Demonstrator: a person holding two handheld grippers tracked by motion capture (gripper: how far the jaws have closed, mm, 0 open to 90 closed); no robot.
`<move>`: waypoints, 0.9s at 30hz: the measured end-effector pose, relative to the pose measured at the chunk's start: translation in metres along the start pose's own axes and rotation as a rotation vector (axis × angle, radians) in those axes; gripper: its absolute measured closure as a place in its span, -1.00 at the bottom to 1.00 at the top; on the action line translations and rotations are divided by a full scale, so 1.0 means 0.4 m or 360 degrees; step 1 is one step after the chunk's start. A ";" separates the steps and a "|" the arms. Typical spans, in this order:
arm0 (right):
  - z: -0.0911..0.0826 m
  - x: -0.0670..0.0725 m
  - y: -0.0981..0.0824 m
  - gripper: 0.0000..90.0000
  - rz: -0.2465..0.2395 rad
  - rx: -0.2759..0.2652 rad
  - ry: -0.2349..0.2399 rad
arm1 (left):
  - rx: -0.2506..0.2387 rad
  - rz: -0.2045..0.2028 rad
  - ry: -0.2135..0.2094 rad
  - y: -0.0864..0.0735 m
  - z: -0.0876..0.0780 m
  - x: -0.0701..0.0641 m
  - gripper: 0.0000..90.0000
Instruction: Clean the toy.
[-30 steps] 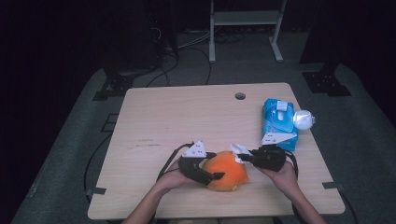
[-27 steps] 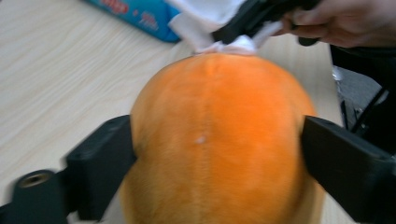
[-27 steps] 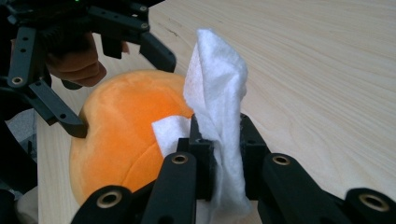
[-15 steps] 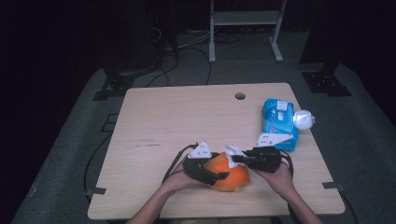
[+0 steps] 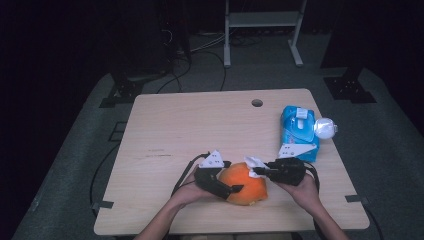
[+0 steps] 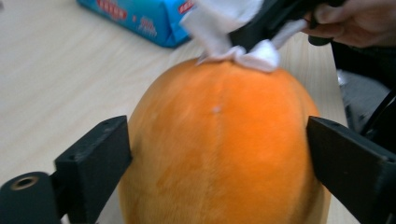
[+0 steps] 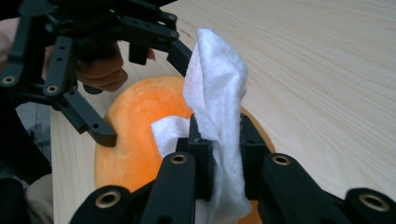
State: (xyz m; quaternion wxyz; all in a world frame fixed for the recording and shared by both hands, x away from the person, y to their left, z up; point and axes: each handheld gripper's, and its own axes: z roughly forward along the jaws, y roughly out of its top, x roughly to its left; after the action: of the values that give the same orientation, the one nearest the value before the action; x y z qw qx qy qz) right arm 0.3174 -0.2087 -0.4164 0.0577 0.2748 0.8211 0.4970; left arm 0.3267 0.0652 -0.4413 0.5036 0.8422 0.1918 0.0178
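Observation:
A round orange fruit (image 5: pixel 245 186) lies near the table's front edge. My left gripper (image 5: pixel 234 184) reaches around it from the left; its jaws have just been opening. In the left gripper view the fruit (image 6: pixel 219 140) sits between the two black pads (image 6: pixel 100 158), which stand wide at its sides without denting it. My right gripper (image 5: pixel 257 171) comes in from the right, shut on a white wipe (image 5: pixel 254 162). The wipe (image 7: pixel 212 88) sticks up between the shut jaws and its lower fold rests on the fruit's (image 7: pixel 130 126) top. The wipe (image 6: pixel 252 53) also shows bunched on the far end of the fruit.
A blue pack of wipes (image 5: pixel 298 131) lies at the table's right side, with a white round object (image 5: pixel 325 128) next to it. The wooden table (image 5: pixel 200 120) has a small hole (image 5: pixel 257 103) near its far edge. Black cables trail from both grippers.
The right gripper slid the wipe leftward across the fruit's top, then back a little to the right. The left gripper stayed in place around the fruit.

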 end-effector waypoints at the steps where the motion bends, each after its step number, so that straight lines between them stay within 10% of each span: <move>1: 0.001 0.001 0.002 0.76 -0.0005 0.0001 -0.0001 | 0.0002 -0.0015 -0.0010 -0.002 0.002 0.002 -0.85; 11: 0.017 0.075 0.046 0.76 -0.0169 -0.0049 0.0004 | 0.0020 0.0383 0.0198 0.046 -0.011 -0.075 -0.41; 14: 0.015 0.053 0.037 0.76 -0.0125 -0.0043 0.0012 | 0.0008 0.0358 0.0186 0.044 -0.020 -0.063 -0.42; 23: 0.015 0.012 0.004 0.76 -0.0048 0.0028 -0.0016 | 0.0032 0.0011 0.0068 0.009 -0.024 0.005 -0.81; 27: 0.015 0.024 0.014 0.76 -0.0045 0.0012 -0.0017 | 0.0039 0.0121 0.0134 0.021 -0.029 -0.012 -0.56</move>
State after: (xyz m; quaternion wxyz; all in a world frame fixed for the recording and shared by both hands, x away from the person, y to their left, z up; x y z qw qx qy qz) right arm 0.3139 -0.1969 -0.4129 0.0680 0.2660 0.8264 0.4916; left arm 0.3222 0.0698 -0.4277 0.4837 0.8535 0.1807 0.0700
